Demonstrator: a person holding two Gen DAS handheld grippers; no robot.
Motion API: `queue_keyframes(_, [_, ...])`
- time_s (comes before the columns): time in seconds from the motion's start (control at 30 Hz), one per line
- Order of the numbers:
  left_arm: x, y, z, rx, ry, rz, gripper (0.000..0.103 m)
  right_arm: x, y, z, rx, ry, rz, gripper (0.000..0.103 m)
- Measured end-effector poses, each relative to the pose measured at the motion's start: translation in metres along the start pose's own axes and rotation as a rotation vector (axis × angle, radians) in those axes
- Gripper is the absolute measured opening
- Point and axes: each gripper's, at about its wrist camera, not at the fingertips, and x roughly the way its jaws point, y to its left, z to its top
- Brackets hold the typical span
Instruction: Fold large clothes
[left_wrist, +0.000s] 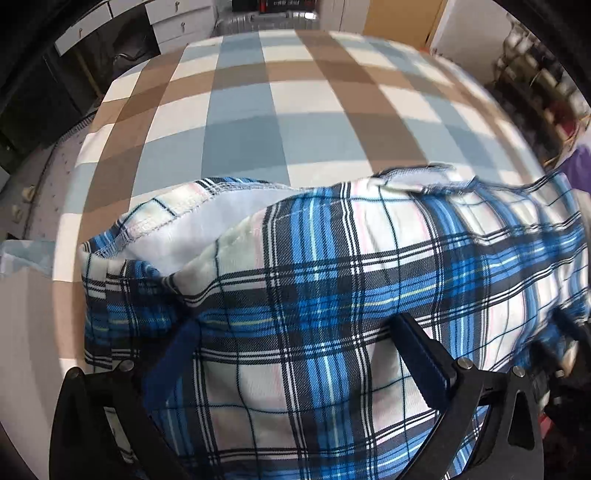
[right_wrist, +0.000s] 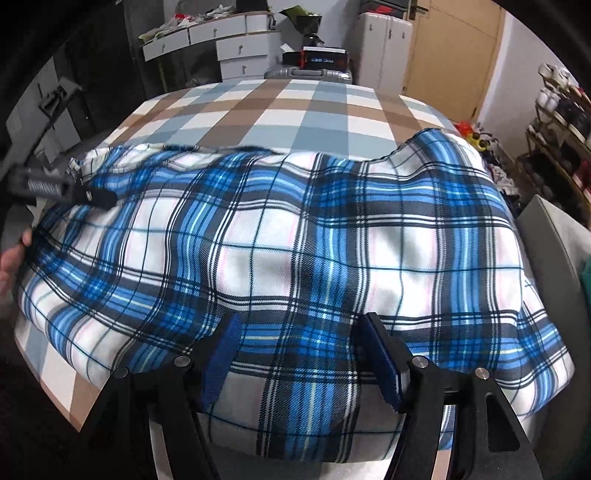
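Note:
A large blue, white and black plaid garment (right_wrist: 295, 236) lies spread on the checked bed (right_wrist: 288, 107), its near edge hanging over the bed's front. In the right wrist view my right gripper (right_wrist: 302, 317) stands open over that near edge, with flat cloth between its blue pads (right_wrist: 218, 362). My left gripper (left_wrist: 297, 321) is also open, its fingers wide apart over the garment's left part. A turned-back fold showing the white lining (left_wrist: 207, 225) lies just beyond it. From the right wrist view the left gripper (right_wrist: 99, 197) rests on the cloth at the far left, with a hand (right_wrist: 9, 258) beside it.
White drawers (right_wrist: 236, 40), a grey suitcase (right_wrist: 310, 74) and a white cabinet (right_wrist: 384, 44) stand beyond the bed's far end. Shelves with shoes (right_wrist: 561, 122) line the right wall. A grey surface (right_wrist: 554, 243) adjoins the bed's right side.

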Motion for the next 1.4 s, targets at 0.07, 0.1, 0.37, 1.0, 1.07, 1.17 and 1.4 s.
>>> queue_keyframes(0.07, [-0.016,-0.006,0.002,-0.040,-0.019,-0.007,0.100,-0.008,-0.009,0.004,0.042,-0.045,-0.004,0.065])
queue_keyframes(0.1, [-0.025,-0.015,0.003,-0.030,-0.040,-0.035,0.100,-0.013,-0.018,0.006,0.091,-0.071,-0.018,0.066])
queue_keyframes(0.37, [-0.005,-0.096,0.015,0.138,0.010,-0.049,0.100,0.006,-0.065,0.004,0.264,-0.025,-0.039,0.065])
queue_keyframes(1.0, [-0.012,-0.086,-0.041,0.204,-0.136,-0.006,0.102,0.081,-0.078,0.098,0.119,0.201,-0.194,0.069])
queue_keyframes(1.07, [-0.010,-0.084,-0.037,0.221,-0.138,-0.002,0.102,0.080,-0.083,0.095,0.127,0.225,-0.185,0.069])
queue_keyframes(1.17, [-0.014,-0.082,-0.042,0.227,-0.125,-0.010,0.102,0.054,-0.100,0.089,0.235,0.165,-0.103,0.068])
queue_keyframes(1.4, [-0.027,-0.078,-0.048,0.212,-0.112,-0.069,0.102,-0.034,-0.147,-0.012,0.605,0.034,0.123,0.074])
